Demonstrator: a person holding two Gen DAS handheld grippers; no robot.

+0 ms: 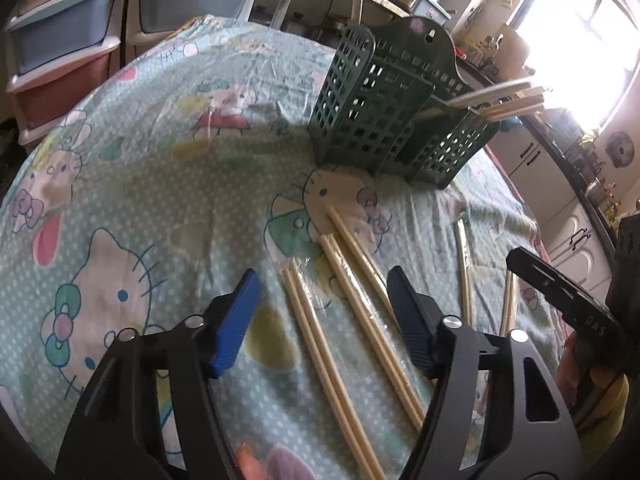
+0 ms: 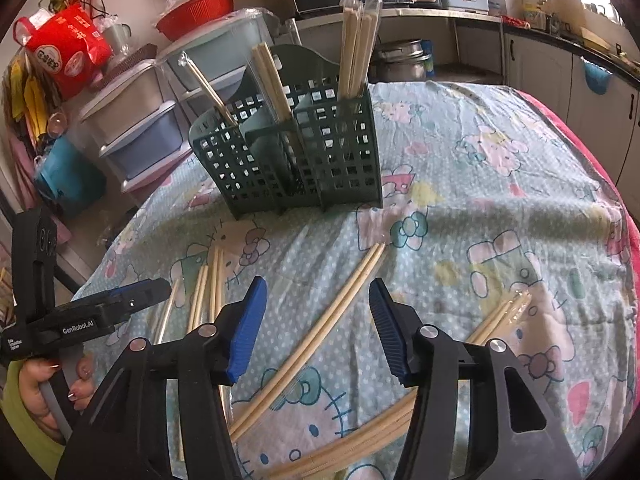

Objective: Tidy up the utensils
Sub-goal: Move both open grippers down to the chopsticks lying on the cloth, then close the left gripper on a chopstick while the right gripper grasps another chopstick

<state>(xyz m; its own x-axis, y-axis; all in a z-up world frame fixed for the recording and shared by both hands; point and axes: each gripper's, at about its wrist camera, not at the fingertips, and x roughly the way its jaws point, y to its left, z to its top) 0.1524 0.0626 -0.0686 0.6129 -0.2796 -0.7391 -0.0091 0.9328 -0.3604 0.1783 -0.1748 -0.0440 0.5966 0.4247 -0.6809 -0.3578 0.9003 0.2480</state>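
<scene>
One green holder (image 2: 296,160), three compartments; two tongs (image 2: 318,320); four stacked drawer units (image 1: 60,40).

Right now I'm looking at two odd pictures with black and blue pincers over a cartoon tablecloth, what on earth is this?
A person holds a hand-held claw in each hand; no robot arm. Each picture comes from a wide-angle camera on one claw, looking along its fingers. In the left view, the left claw stands open over wrapped chopsticks on the tablecloth. In the right view, the right claw is open over another pair. Neither holds anything. The green basket behind already holds several chopsticks upright.
</scene>
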